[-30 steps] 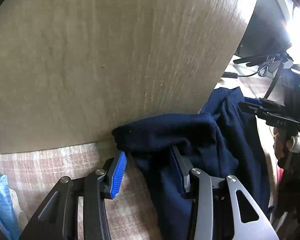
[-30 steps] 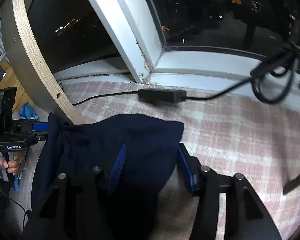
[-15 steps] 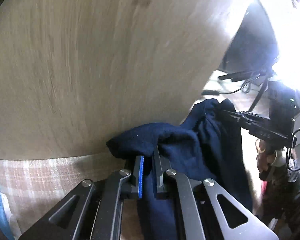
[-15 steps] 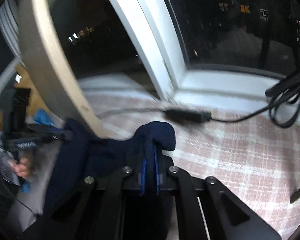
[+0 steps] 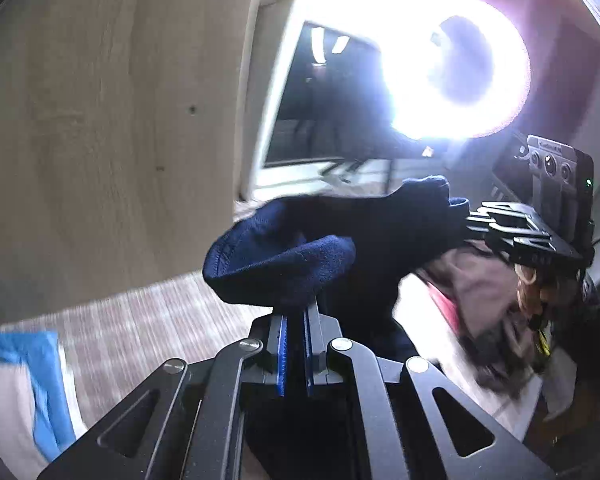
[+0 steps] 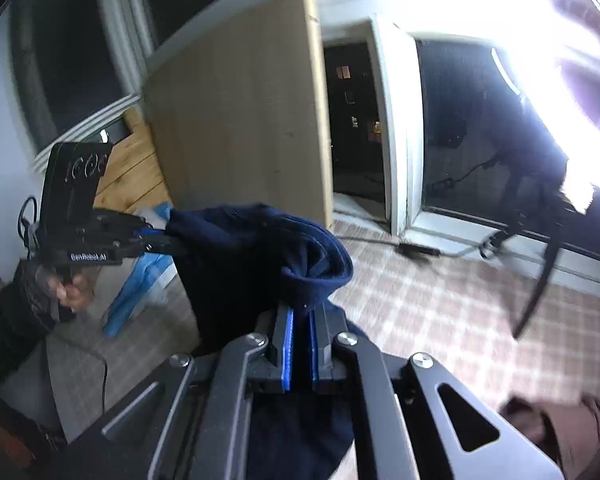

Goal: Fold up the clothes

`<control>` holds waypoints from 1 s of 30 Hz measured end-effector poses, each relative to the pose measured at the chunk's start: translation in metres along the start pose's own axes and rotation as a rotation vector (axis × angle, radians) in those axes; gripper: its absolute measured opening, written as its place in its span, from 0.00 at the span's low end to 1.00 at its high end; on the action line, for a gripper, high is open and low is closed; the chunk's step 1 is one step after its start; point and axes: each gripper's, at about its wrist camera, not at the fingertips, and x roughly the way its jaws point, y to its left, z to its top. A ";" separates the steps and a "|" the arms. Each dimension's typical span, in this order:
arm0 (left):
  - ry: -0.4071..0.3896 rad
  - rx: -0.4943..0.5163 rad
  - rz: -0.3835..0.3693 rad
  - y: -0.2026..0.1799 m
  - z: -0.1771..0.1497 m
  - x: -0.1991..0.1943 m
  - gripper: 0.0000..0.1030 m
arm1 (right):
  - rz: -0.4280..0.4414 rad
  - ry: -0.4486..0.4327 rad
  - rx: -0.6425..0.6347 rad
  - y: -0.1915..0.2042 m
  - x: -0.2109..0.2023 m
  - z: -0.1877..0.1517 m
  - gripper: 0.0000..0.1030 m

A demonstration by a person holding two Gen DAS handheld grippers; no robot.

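**Navy garment held up by two corners, clear of the checked surface**

The navy garment (image 6: pixel 236 264) hangs in the middle of both views, strung between the two grippers and off the pink checked cloth (image 6: pixel 440 312) that fills the lower right of the right wrist view. Each end is bunched into a fat fold just above a pair of blue pads, so the cloth droops between them instead of lying flat. I judge it is held this way to let it fall open and hang straight before it is laid down for a fold.

The right gripper (image 6: pixel 300 316) sits at bottom centre of its own view, jaws closed tight on a rolled edge of the fabric. The left gripper (image 5: pixel 296 320) does the same at bottom centre of its view, pinching the other end; seen from the right wrist it shows at middle left, a hand (image 6: pixel 74 288) wrapped round its handle.

A pale wooden board (image 6: pixel 240 120) stands upright behind, upper centre. A ring light (image 5: pixel 456 68) glares at upper right of the left view, washing out detail there. Blue and white fabric (image 5: pixel 28 380) lies at lower left.
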 end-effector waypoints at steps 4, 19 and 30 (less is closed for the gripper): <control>0.009 0.002 0.003 -0.025 -0.046 -0.030 0.05 | -0.033 0.016 -0.031 0.034 -0.040 -0.046 0.06; 0.371 -0.071 -0.008 -0.052 -0.249 -0.067 0.12 | -0.144 0.440 0.009 0.099 -0.064 -0.236 0.14; 0.275 0.191 0.076 -0.085 -0.207 -0.072 0.38 | -0.071 0.295 0.040 0.120 -0.119 -0.197 0.40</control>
